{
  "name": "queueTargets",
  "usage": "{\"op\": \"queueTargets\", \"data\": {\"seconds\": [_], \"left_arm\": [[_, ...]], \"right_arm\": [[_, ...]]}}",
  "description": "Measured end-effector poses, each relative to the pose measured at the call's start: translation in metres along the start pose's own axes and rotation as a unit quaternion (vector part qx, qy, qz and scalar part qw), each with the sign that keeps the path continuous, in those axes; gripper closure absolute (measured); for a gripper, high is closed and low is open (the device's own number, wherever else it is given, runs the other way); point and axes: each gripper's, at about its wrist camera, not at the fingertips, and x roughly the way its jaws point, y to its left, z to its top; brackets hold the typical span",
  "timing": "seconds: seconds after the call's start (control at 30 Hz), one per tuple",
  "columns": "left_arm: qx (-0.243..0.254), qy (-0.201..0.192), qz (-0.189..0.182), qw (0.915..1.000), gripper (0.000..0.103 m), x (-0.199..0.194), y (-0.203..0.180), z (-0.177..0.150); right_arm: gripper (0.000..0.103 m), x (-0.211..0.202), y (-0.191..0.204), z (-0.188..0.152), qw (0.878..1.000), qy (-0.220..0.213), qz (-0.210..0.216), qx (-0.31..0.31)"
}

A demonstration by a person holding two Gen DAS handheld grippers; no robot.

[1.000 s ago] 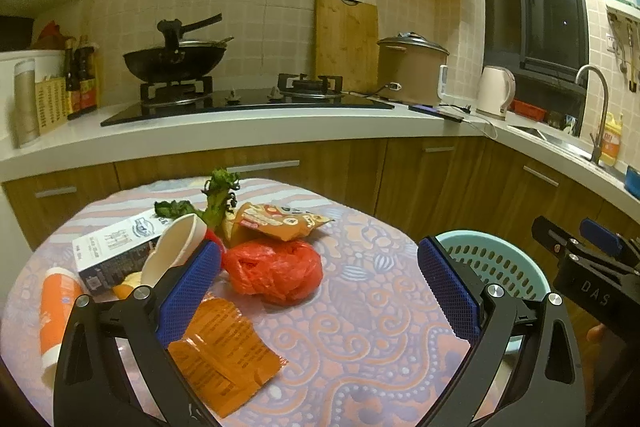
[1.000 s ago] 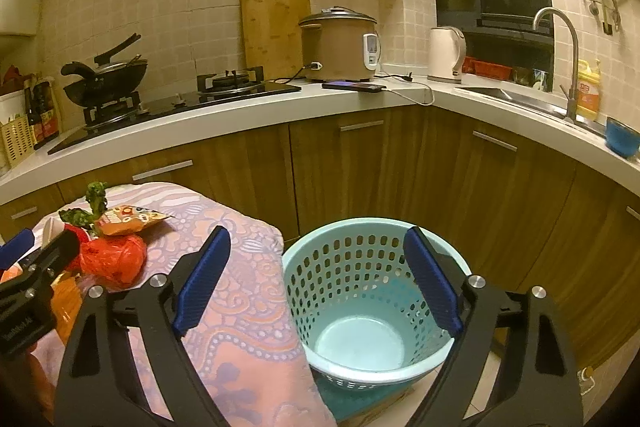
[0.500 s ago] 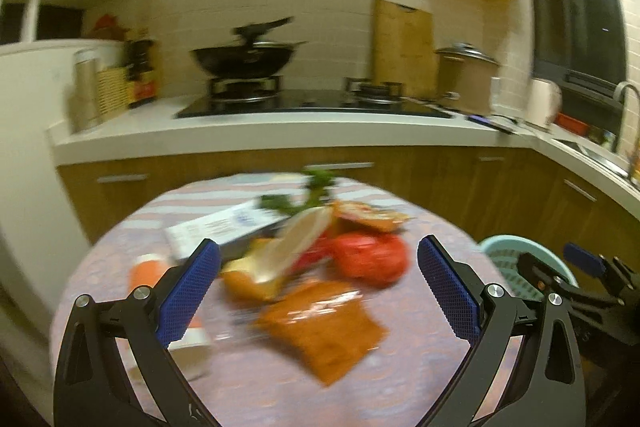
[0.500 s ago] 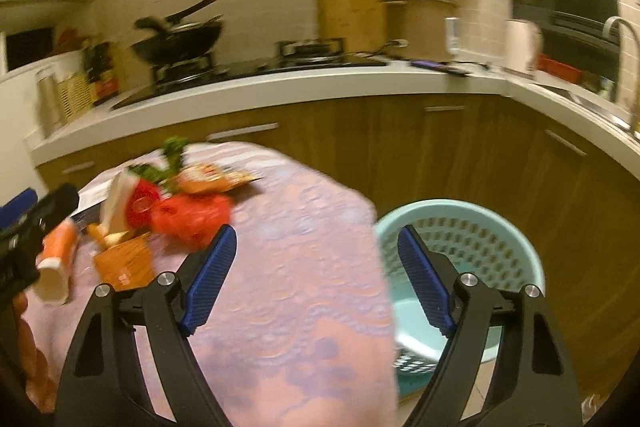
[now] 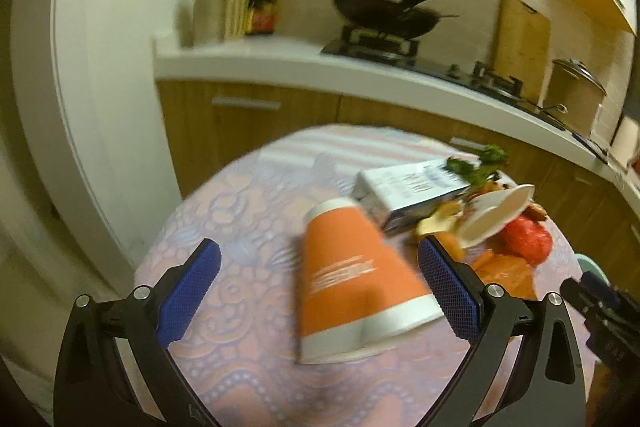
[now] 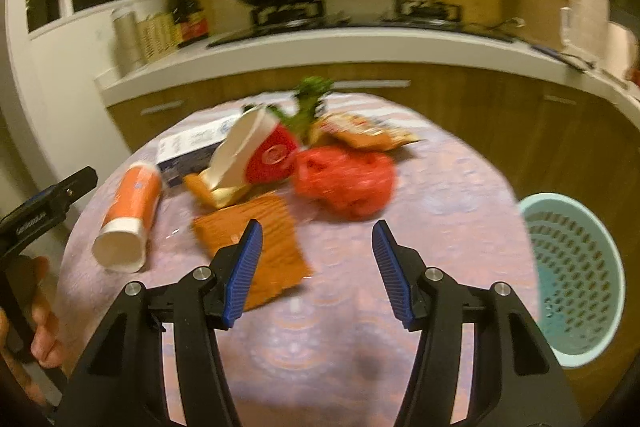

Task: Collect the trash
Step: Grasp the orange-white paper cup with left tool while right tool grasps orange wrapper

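Trash lies on a round table with a patterned cloth (image 6: 440, 187). An orange paper cup (image 5: 352, 279) lies on its side between the open fingers of my left gripper (image 5: 320, 287); it also shows in the right wrist view (image 6: 128, 215). Beyond it are a white carton (image 5: 408, 187), a white and red cup (image 6: 248, 155), greens (image 6: 310, 99), a snack wrapper (image 6: 364, 137), a red plastic bag (image 6: 344, 183) and an orange packet (image 6: 256, 231). My right gripper (image 6: 316, 267) is open above the table, just before the orange packet and red bag.
A light blue laundry-style basket (image 6: 576, 275) stands on the floor right of the table. Behind are wooden cabinets, a white counter (image 6: 360, 43) with a wok on the stove, a cutting board and a rice cooker. A white fridge (image 5: 100, 87) stands at the left.
Both grippers have swung left and moved in over the table. The left now has the orange cup between its open fingers; the right now faces the trash pile, with the basket at its right edge.
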Motion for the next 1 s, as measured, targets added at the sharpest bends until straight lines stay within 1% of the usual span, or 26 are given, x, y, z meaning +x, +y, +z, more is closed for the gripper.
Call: {"op": "queueTargets", "data": {"seconds": [0.1,0.17,0.2,0.3,0.4,0.57,0.63,0.7,0.8,0.9,1.0], "left_arm": [[-0.027,0.026,-0.028,0.9989,0.008,0.011,0.018,0.000],[-0.035,0.038,-0.045,0.9976,0.008,0.014,0.018,-0.004],[-0.036,0.045,-0.050,0.9971,0.008,0.017,0.016,-0.004],[-0.038,0.065,-0.065,0.9950,0.008,0.029,0.011,-0.006],[-0.040,0.088,-0.078,0.9923,0.008,0.041,0.004,-0.009],[-0.040,0.111,-0.089,0.9890,0.008,0.055,-0.005,-0.014],[-0.043,0.117,-0.091,0.9880,0.012,0.059,-0.007,-0.014],[-0.044,0.123,-0.096,0.9867,0.014,0.061,-0.008,-0.015],[-0.036,0.133,-0.094,0.9861,0.020,0.066,-0.013,-0.016],[-0.022,0.129,-0.086,0.9876,0.020,0.063,-0.017,-0.017],[-0.010,0.126,-0.080,0.9888,0.022,0.059,-0.020,-0.017]], "right_arm": [[0.049,0.011,0.008,0.000,1.000,0.015,0.011,-0.001],[0.048,0.019,0.009,0.000,1.000,0.020,0.014,-0.002],[0.045,0.023,0.010,-0.001,1.000,0.023,0.016,0.000],[0.043,0.029,0.007,-0.002,0.999,0.030,0.018,0.003],[0.033,0.035,0.006,-0.004,0.999,0.036,0.022,0.003],[0.024,0.047,0.010,-0.006,0.998,0.057,0.036,-0.006],[0.017,0.052,0.014,-0.004,0.997,0.066,0.040,-0.012],[0.013,0.057,0.016,-0.003,0.996,0.074,0.048,-0.016],[0.013,0.066,0.020,-0.003,0.994,0.088,0.054,-0.021],[0.013,0.074,0.025,-0.004,0.992,0.108,0.057,-0.030],[0.014,0.072,0.029,-0.004,0.993,0.102,0.054,-0.039]]}}
